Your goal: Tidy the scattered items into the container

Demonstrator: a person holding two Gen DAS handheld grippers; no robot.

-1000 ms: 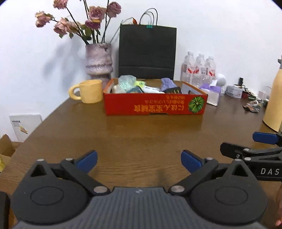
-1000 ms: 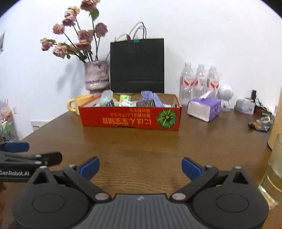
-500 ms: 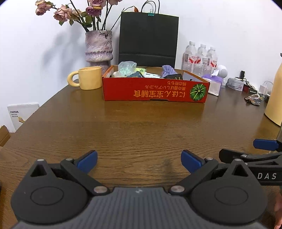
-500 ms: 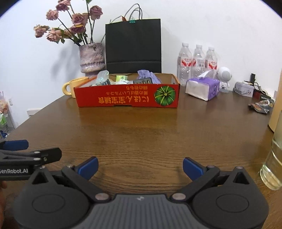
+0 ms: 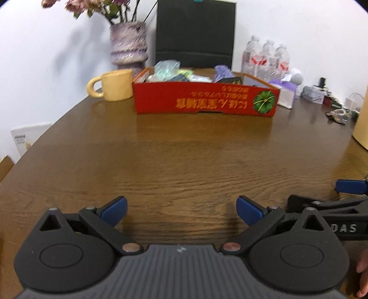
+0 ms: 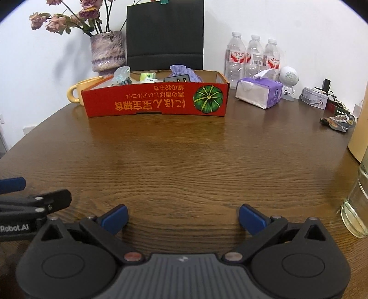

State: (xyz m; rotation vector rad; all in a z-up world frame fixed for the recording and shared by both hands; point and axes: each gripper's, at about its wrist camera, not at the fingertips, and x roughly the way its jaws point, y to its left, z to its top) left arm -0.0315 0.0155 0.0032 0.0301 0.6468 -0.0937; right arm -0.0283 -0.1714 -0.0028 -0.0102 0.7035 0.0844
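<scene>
Both jaws wide, empty; red box [image 6: 156,101] at 12 o'clock already holding items; worth scanning table [image 6: 184,161] before reaching

This looks like a lived-in room of a home or a small office, not a kitchen or workshop: a round-edged wooden table [image 6: 184,161] stands against a plain white wall [image 6: 287,27]; at the far left a purple-glazed vase [image 6: 107,51] holds dried roses [image 6: 55,19] beside a yellow mug [image 5: 113,85]; a black paper shopping bag [image 6: 165,34] leans on the wall. To the far right stand three water bottles [image 6: 254,57], a tissue pack [image 6: 260,92] and a glass of water [image 6: 357,202]; small chargers and cables [image 6: 326,88] lie cluttered there.
</scene>
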